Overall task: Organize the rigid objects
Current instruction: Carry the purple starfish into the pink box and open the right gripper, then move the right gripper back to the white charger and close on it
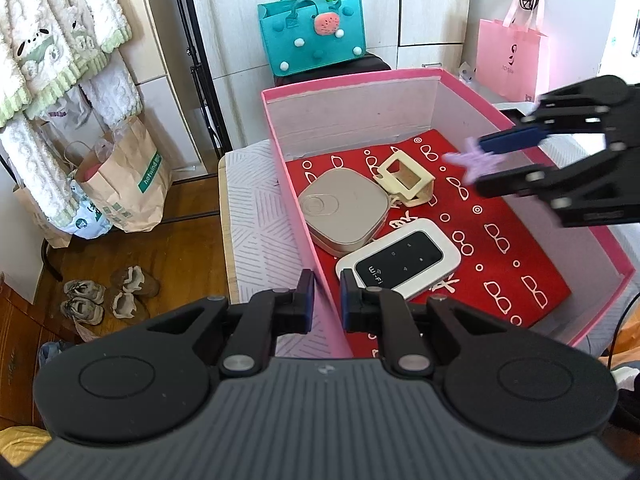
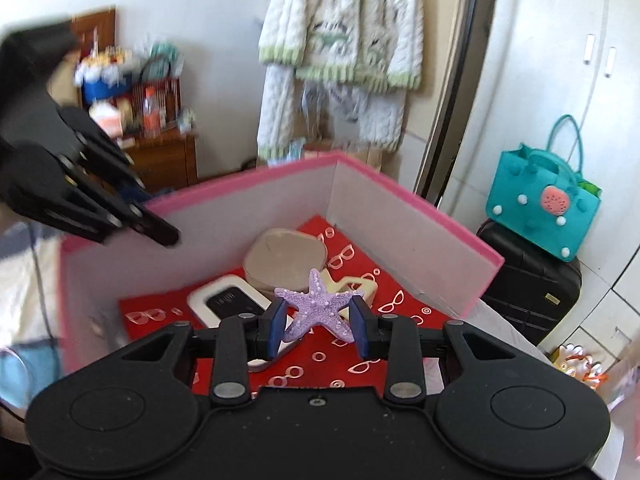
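A pink box (image 1: 294,216) with a red patterned floor holds a beige rounded case (image 1: 340,210), a cream clip (image 1: 404,178) and a white Wi-Fi router (image 1: 400,260). My right gripper (image 2: 319,322) is shut on a purple starfish (image 2: 316,306) and holds it above the box; it also shows in the left wrist view (image 1: 476,164). My left gripper (image 1: 327,300) straddles the box's near left wall with a narrow gap, holding nothing. The box also shows in the right wrist view (image 2: 404,216).
A teal felt bag (image 1: 310,30) sits on a black suitcase (image 2: 528,292) behind the box. A pink paper bag (image 1: 510,60) hangs at the right. Paper bags (image 1: 128,184) and shoes (image 1: 104,296) lie on the wooden floor at the left.
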`<state>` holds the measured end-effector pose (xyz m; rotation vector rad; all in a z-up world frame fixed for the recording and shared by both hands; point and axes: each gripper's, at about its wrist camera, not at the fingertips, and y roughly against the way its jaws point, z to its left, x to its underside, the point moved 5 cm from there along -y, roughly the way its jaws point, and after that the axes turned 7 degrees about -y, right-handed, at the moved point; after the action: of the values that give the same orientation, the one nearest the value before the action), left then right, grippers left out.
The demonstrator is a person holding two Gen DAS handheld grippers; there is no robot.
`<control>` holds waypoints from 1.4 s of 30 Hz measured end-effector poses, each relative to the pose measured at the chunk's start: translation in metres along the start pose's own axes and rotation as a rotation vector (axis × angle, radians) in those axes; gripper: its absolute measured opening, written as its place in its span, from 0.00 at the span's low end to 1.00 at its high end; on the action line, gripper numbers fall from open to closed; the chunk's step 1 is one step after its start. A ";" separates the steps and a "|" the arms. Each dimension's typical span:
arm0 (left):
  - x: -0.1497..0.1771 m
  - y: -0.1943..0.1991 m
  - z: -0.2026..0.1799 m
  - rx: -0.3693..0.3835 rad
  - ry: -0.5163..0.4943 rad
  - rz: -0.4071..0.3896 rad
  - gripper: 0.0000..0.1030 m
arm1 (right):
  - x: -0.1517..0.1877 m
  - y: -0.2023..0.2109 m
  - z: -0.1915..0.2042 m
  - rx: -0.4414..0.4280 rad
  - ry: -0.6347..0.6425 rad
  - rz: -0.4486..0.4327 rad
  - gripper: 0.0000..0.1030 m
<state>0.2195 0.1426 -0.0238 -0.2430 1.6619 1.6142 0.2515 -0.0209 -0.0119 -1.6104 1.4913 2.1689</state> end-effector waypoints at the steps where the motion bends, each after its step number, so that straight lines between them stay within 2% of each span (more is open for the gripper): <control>1: 0.000 0.000 0.000 0.002 0.001 0.000 0.12 | -0.001 -0.008 0.001 0.000 0.019 0.025 0.38; 4: 0.001 0.000 0.003 0.010 0.010 -0.001 0.12 | 0.000 -0.023 -0.001 0.014 0.055 0.082 0.37; 6: 0.000 0.000 0.003 0.013 0.014 -0.002 0.12 | 0.003 -0.021 -0.006 0.030 0.043 0.080 0.39; 14: 0.002 0.001 0.006 0.021 0.020 -0.006 0.12 | 0.011 0.038 -0.046 -0.008 -0.181 -0.069 0.44; 19: 0.001 0.001 0.004 0.012 0.013 -0.009 0.12 | 0.040 0.076 -0.068 -0.028 -0.338 -0.065 0.45; 21: 0.001 0.001 0.004 0.006 0.015 -0.008 0.12 | 0.055 0.083 -0.073 0.001 -0.366 -0.046 0.45; 23: 0.000 0.001 0.003 0.005 0.020 -0.007 0.12 | 0.073 0.086 -0.077 0.029 -0.371 -0.014 0.45; 27: 0.000 0.001 0.003 -0.005 0.023 -0.001 0.12 | 0.103 0.083 -0.077 0.032 -0.376 0.053 0.45; 33: -0.001 0.001 0.002 -0.021 0.017 0.012 0.12 | 0.133 0.069 -0.067 0.040 -0.292 0.112 0.49; 37: -0.002 0.000 0.005 -0.004 0.046 0.016 0.11 | 0.147 0.055 -0.071 0.049 -0.249 0.118 0.51; 42: -0.002 -0.001 0.005 -0.011 0.057 0.014 0.11 | 0.145 0.048 -0.075 -0.006 -0.263 0.072 0.51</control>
<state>0.2241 0.1463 -0.0226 -0.2853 1.7012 1.6415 0.2126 -0.1662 -0.0902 -1.2307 1.4836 2.3156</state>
